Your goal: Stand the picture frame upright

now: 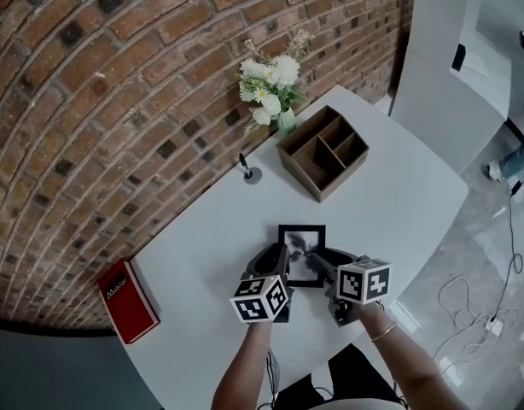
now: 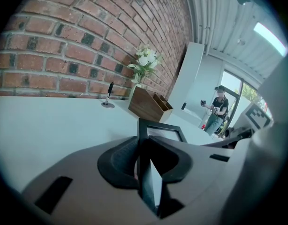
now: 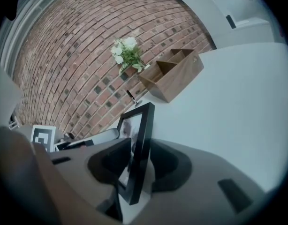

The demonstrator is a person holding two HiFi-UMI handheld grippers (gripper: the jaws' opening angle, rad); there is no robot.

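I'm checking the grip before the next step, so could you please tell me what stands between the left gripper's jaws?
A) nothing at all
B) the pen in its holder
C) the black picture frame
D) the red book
C: in the left gripper view, the left gripper has its jaws closed on the edge of the black picture frame.

Soft, even daylight; heavy fisheye warp, dark vignetted corners, blurry near foreground.
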